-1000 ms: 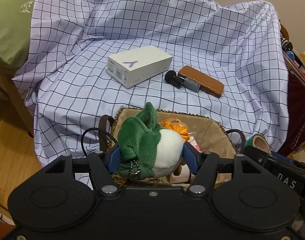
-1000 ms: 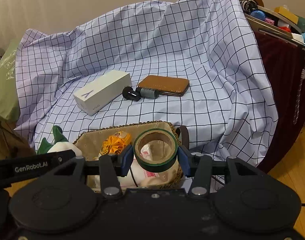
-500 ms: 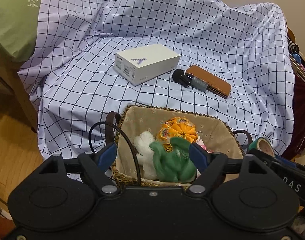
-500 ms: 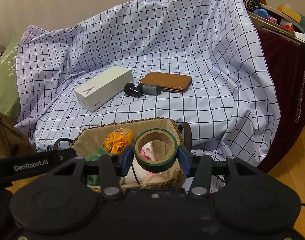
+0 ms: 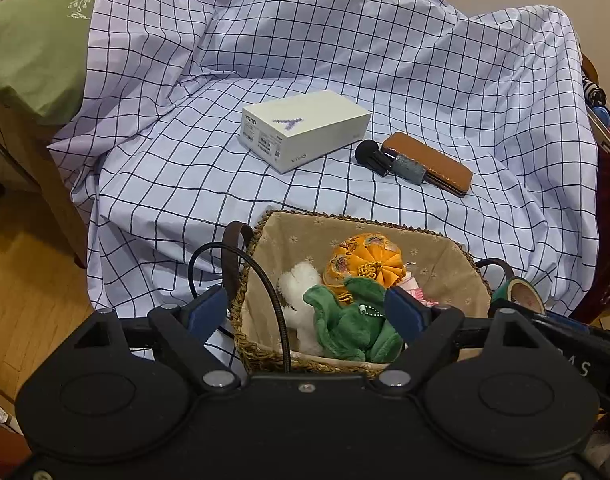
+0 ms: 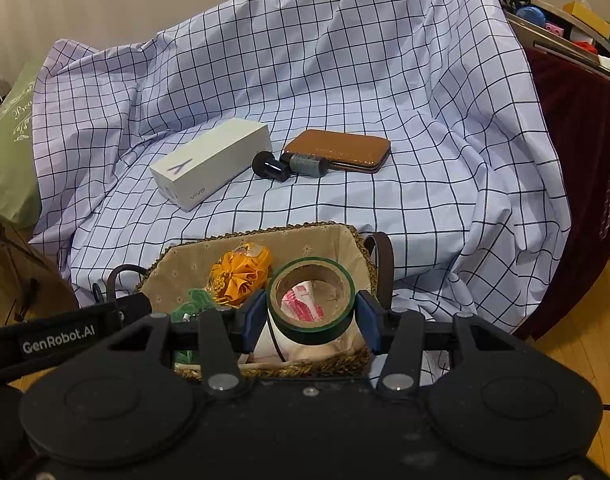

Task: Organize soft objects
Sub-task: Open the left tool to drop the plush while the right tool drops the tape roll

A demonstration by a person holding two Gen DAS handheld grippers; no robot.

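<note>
Releasing is the step you have in hand: your left gripper (image 5: 307,312) hangs over the woven basket (image 5: 261,356) at the bottom centre of the frame, its jaws opening, and the green plush toy (image 5: 351,326) already lies inside the basket, low between the blue pads without either one pressing on it. The toy sits on the near side of the liner, beside a white fluffy toy (image 5: 299,284) and just below an orange fabric pumpkin (image 5: 365,262). Its long axis runs roughly from lower right to upper left of the frame, with the green limb reaching toward the upper left; which end is the head I cannot tell.

Your right gripper (image 6: 311,314) is clamped on a roll of green tape (image 6: 311,304), held with its hole facing up and slightly toward the camera, above the right part of the basket. Through the hole a pink and white item shows in the basket.

Judging from this, the next move calls for lifting the left gripper straight up so the pads do not snag the plush or its bead chain. Then decide about the tape: it looks rigid, like the white box (image 5: 305,128), the brown case (image 5: 429,162) and the dark cylinder (image 5: 389,160) on the checked cloth (image 5: 185,168), so it likely belongs outside the basket
</note>
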